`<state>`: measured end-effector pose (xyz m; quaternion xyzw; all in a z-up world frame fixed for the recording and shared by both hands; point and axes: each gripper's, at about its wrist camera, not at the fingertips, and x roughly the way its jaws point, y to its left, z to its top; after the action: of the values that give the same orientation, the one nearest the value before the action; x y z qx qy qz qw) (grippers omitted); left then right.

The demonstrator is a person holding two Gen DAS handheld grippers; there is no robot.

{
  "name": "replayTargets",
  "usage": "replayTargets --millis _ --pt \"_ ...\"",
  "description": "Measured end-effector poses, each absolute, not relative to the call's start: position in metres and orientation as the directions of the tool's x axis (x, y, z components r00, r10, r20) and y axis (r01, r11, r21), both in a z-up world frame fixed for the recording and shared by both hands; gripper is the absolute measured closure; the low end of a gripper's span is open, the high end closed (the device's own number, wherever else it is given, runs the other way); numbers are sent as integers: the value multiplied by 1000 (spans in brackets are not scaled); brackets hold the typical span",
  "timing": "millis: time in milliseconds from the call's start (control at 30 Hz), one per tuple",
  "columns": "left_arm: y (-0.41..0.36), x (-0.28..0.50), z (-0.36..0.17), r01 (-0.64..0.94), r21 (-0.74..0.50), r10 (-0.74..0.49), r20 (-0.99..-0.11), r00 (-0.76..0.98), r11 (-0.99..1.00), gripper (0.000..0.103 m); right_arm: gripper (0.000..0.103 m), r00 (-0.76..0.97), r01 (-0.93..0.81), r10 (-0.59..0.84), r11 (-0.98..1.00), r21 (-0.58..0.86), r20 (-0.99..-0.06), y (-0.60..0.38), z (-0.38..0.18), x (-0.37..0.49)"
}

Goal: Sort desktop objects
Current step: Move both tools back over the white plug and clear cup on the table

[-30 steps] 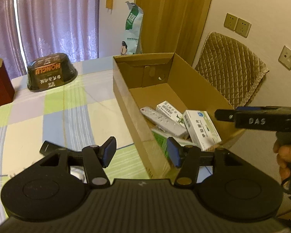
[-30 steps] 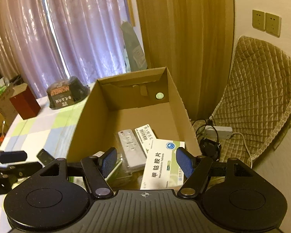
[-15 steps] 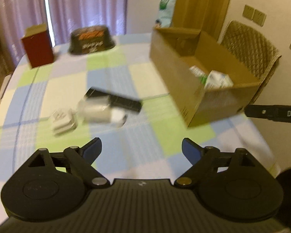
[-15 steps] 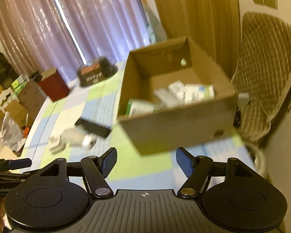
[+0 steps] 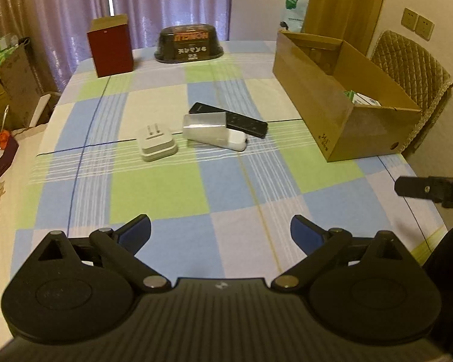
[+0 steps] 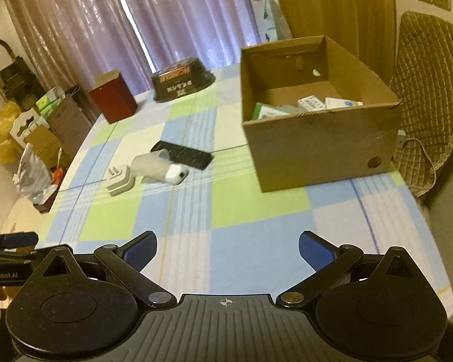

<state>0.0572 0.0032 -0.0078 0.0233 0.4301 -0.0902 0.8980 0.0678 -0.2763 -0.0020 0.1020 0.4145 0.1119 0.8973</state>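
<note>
— Where do the grippers stand?
— The left gripper [image 5: 220,233] hangs over the near part of the checked tablecloth [image 5: 166,187], fingers spread wide, nothing between them; the right gripper [image 6: 228,249] is likewise released and empty, near the table's near edge.
— And the things to sort?
— Mid-table, a white charger [image 5: 157,144] lies prongs up; just right of it a clear-capped white case [image 5: 213,131] rests against a black remote [image 5: 229,119]; far right sits the cardboard box [image 6: 320,147], medicine boxes [image 6: 311,104] inside.
— Farther back?
— A red box [image 5: 110,49] and a dark tub [image 5: 188,43] at the far edge.
</note>
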Motion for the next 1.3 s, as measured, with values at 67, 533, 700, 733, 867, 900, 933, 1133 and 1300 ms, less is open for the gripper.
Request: replayTargets --millis 67,533,700,733,867,900,933,1133,1300 --pt "7 54 -6 174 -31 -134 -774 618 984 4 1 625 -129 291 954 272 -724 -270 -2 64" --pt "23 47 -3 145 -16 -104 -771 629 989 1 1 605 -169 306 952 257 -735 -247 -1 61" --pt "26 47 -4 140 -21 -106 -771 628 990 1 1 600 -170 303 953 252 -740 -244 -1 63" --pt "26 48 -4 140 -22 -106 -771 627 990 1 1 599 -171 303 953 251 -741 -243 -1 63" --pt "28 49 -5 140 -25 -108 -773 625 990 1 1 594 -174 302 953 248 -745 -240 -2 65" --pt "29 49 -6 140 -25 -108 -774 624 990 1 1 593 -175 302 953 247 -746 -239 -2 66" --pt "29 50 -6 139 -25 -107 -774 624 990 1 1 593 -177 303 953 246 -746 -238 -3 66" --pt "34 56 -10 135 -20 -101 -776 622 991 1 1 585 -189 309 951 244 -750 -231 -5 71" --pt "40 66 -14 133 -12 -93 -778 622 991 1 1 579 -202 314 949 241 -752 -221 -8 81"
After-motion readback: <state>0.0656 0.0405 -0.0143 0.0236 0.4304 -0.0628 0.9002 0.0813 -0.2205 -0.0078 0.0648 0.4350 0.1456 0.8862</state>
